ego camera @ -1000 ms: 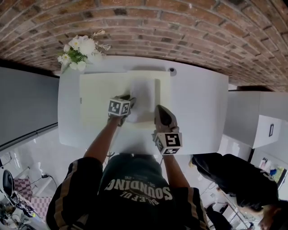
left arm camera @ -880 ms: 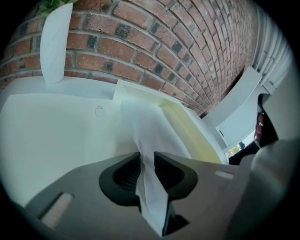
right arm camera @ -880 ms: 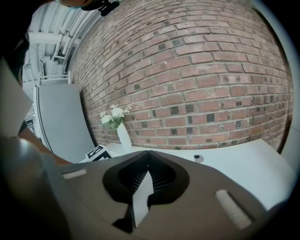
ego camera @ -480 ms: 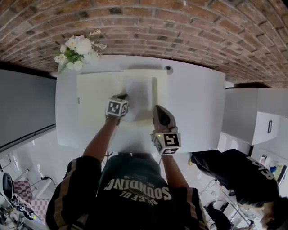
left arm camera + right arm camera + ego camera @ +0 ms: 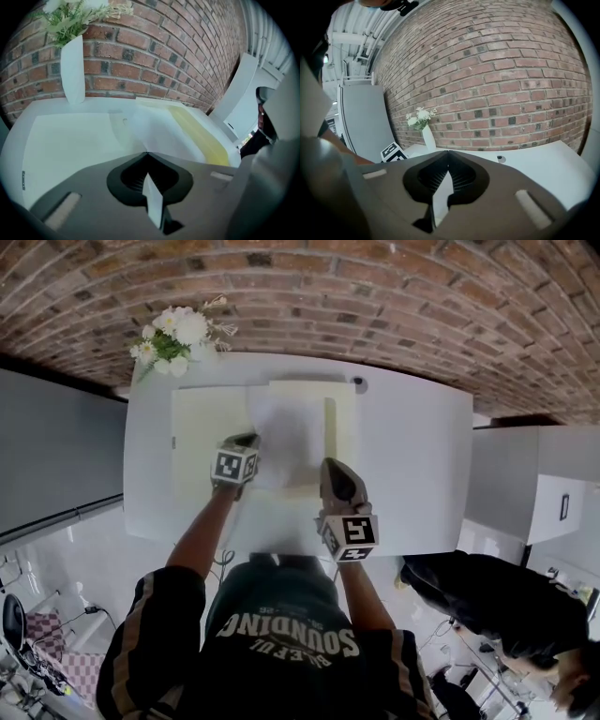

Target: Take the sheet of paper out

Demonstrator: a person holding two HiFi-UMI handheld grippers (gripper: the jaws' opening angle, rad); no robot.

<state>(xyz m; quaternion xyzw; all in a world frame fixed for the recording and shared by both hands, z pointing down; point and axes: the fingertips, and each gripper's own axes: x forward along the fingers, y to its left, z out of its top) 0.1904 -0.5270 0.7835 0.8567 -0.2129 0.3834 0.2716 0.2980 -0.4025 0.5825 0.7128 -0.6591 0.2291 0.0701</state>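
Two views tell you different things. The head view lays out the white table (image 5: 412,465), the pale yellow open folder (image 5: 202,437) and the white sheet of paper (image 5: 286,432) lying on the folder. Your left gripper (image 5: 247,440) is at the sheet's near left edge, but its marker cube hides the tips. The left gripper view fills that in. The jaws are pressed together at the tips (image 5: 146,153), and the sheet (image 5: 154,131) rises in a crease straight into them, pinched and lifted off the folder (image 5: 197,133).

Your right gripper (image 5: 335,467) hangs near the folder's near edge, touching nothing. Its own view shows its jaws (image 5: 448,151) closed and empty, with the brick wall (image 5: 501,70) and the white vase of flowers (image 5: 427,136) ahead and no paper.

Since a second ago, the sheet's left edge has come further left across the folder, along with your left gripper.
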